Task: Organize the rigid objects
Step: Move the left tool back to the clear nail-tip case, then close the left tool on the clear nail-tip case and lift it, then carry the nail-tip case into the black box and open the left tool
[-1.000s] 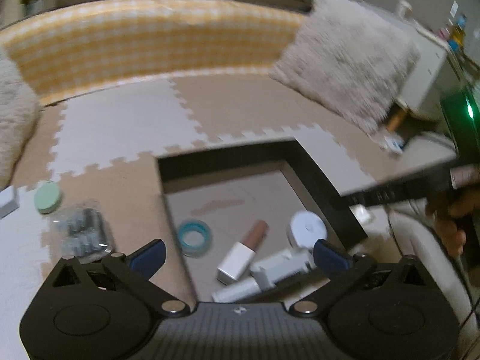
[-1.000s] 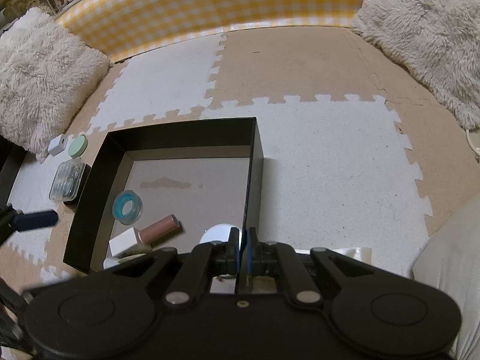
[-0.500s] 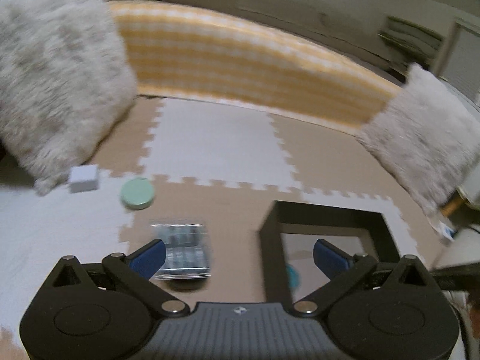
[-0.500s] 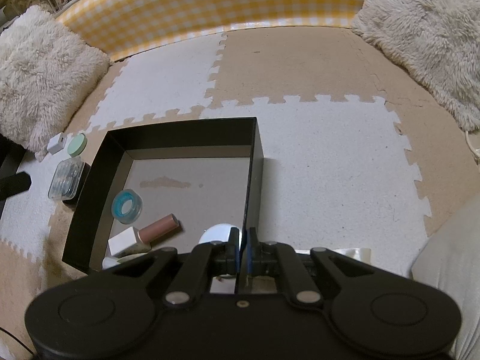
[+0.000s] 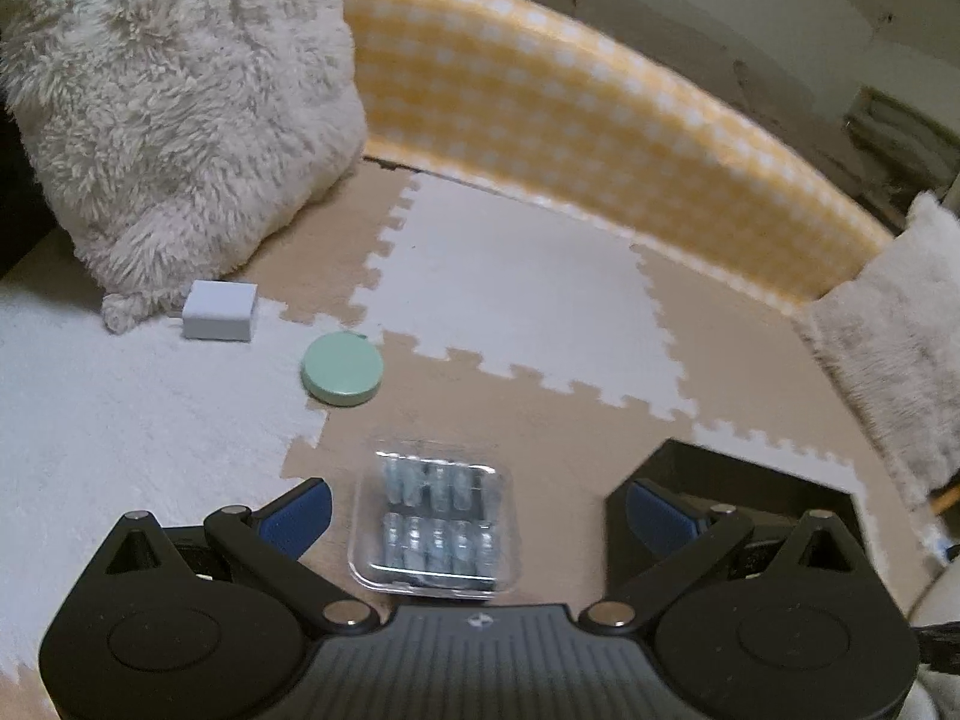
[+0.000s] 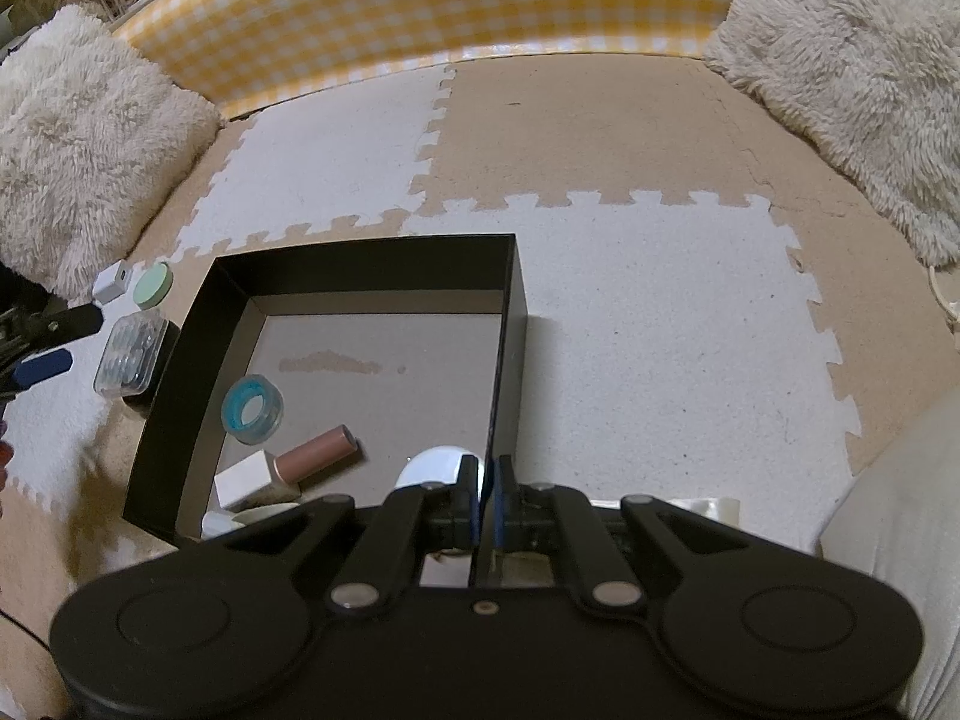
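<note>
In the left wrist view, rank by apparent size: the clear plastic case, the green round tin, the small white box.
1. clear plastic case, though it lies nearest the camera, which inflates it.
2 and 3. green round tin and small white box: look too alike to rank.

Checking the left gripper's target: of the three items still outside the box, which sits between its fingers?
The clear plastic case. It lies between the open left gripper fingers; the green disc and white cube lie farther off.

square open box [image 6: 510, 300]: black outside, brown floor inside
round flat lid [image 5: 342, 367]: pale green
small cube [image 5: 219, 310]: white
foam puzzle floor mat [image 6: 660, 312]: white and tan squares
long padded wall [image 6: 420, 6]: yellow-and-white checks
ring [image 6: 252, 408]: blue
</note>
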A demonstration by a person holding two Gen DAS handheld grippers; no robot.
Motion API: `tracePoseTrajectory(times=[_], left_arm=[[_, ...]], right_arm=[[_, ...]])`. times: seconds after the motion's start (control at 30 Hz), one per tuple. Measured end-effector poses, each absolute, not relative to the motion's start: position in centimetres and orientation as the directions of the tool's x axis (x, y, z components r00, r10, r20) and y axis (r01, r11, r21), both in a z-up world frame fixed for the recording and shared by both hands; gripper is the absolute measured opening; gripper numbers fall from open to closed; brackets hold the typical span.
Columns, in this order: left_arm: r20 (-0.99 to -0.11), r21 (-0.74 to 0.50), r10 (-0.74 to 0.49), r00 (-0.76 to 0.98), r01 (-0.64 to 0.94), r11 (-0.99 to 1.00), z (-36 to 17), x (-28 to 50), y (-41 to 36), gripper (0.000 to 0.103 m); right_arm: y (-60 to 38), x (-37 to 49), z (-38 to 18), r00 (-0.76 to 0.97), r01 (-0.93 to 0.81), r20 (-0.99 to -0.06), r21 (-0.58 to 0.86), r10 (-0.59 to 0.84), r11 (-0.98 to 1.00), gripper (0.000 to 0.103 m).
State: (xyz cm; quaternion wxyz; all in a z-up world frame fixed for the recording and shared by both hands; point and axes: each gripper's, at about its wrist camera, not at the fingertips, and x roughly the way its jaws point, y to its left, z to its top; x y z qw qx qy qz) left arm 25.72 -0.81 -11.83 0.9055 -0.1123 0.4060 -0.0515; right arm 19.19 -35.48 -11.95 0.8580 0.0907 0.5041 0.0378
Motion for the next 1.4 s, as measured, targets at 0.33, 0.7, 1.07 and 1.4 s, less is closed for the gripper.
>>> tracePoseTrajectory(times=[0.33,0.7,1.07,1.4], left_arm=[[-0.771,-0.109,-0.118,0.626,0.053,0.993,-13.8,27.6,-2.4,0.102],[-0.797,-0.106,-0.103,0.596,0.029,0.994,-14.8,28.3,-2.0,0.076],[-0.773,-0.137,-0.124,0.622,0.026,0.990,-14.6,27.7,-1.7,0.073],[-0.720,-0.203,-0.203,0.664,0.078,0.976,-12.0,26.7,-3.3,0.073]], right_arm=[[-35.5,19.3,-12.0,0.487,0.028,-0.859,0.197,0.159,0.980,0.005],[-35.4,19.3,-12.1,0.480,0.029,-0.863,0.193,0.156,0.981,0.005],[-34.3,18.8,-12.1,0.433,0.021,-0.894,0.138,0.116,0.990,0.005],[-34.2,18.8,-12.3,0.435,0.015,-0.893,0.130,0.111,0.991,0.006]])
